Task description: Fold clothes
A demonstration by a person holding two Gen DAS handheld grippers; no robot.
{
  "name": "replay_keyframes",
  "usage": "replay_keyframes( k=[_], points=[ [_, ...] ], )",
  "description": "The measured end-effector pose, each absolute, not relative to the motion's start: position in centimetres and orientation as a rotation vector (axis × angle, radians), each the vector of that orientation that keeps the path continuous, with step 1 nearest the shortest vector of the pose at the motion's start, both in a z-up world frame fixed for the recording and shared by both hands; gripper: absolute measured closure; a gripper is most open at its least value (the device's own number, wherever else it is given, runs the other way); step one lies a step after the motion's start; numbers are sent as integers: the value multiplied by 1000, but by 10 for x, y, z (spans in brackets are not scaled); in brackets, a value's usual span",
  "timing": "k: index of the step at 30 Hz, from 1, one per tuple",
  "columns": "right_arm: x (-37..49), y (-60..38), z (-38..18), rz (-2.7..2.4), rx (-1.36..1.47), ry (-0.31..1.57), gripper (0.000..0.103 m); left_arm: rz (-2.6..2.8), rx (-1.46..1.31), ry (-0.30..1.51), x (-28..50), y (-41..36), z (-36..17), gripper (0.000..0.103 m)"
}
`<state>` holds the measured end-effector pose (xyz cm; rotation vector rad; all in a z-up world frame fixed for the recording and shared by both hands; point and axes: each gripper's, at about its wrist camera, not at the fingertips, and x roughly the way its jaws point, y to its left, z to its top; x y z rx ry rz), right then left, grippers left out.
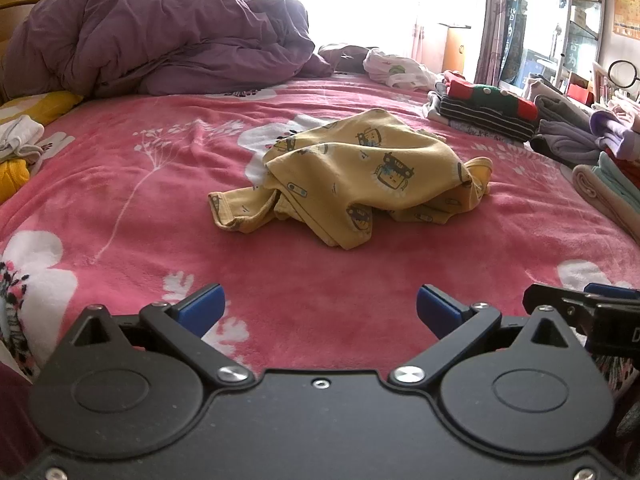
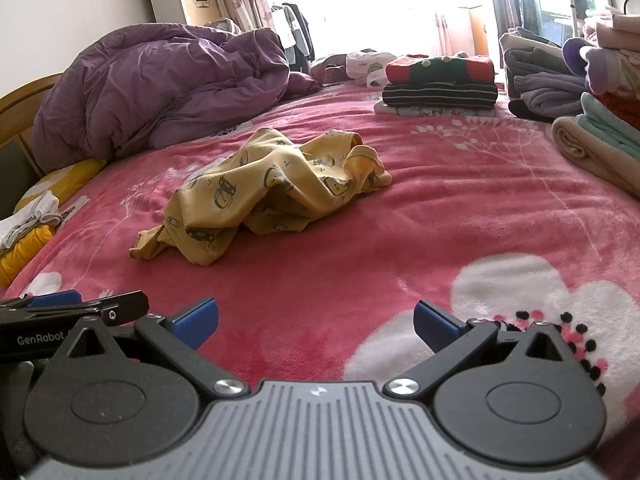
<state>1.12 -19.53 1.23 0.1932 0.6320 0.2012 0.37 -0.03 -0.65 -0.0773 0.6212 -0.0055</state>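
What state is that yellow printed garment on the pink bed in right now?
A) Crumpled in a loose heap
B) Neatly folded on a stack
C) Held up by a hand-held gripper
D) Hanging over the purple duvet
A: the yellow garment lies rumpled on the pink blanket, untouched.

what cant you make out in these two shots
- Yellow garment: crumpled in both views; its own folds hide what kind of garment it is.
- Window: blown out white in both views.
- Folded stacks: cut off by the right edge.
- Poster text: too small.
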Motion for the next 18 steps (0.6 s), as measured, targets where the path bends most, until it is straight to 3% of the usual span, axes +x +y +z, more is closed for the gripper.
replay_keyframes(
  k=[18],
  points=[
    [15, -218, 16, 256, 306, 539, 0, -50, -64, 509, 13, -2, 2, 0]
  ],
)
